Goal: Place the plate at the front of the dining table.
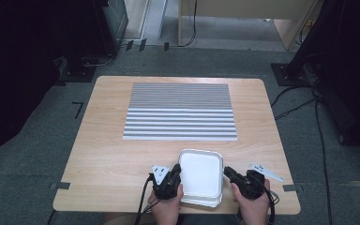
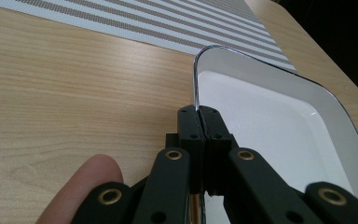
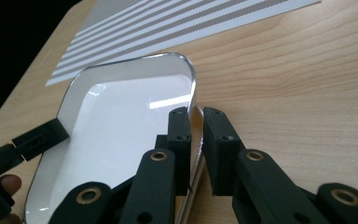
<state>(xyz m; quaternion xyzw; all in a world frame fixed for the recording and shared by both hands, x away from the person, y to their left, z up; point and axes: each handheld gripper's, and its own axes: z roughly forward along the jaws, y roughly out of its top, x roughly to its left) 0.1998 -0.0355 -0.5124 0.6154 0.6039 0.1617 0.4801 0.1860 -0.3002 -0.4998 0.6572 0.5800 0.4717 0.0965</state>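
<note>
A white rectangular tray (image 1: 200, 154) with a shiny rim lies near the front edge of the wooden table (image 1: 108, 154); it seems to rest on a second one. My left gripper (image 1: 178, 169) is shut on the tray's left rim, its jaws tight together in the left gripper view (image 2: 203, 114) with the thin edge of the tray (image 2: 270, 116) pinched between them. At the tray's right rim my right gripper (image 1: 226, 171) stands with a small gap between its jaws (image 3: 196, 116); the rim of the tray (image 3: 121, 112) runs into that gap without being squeezed.
A grey-and-white striped mat (image 1: 180, 111) covers the middle and far part of the table. Bare wood lies left and right of the tray. Dark floor with cables (image 1: 318, 122) surrounds the table. The left gripper (image 3: 42, 135) shows across the tray in the right gripper view.
</note>
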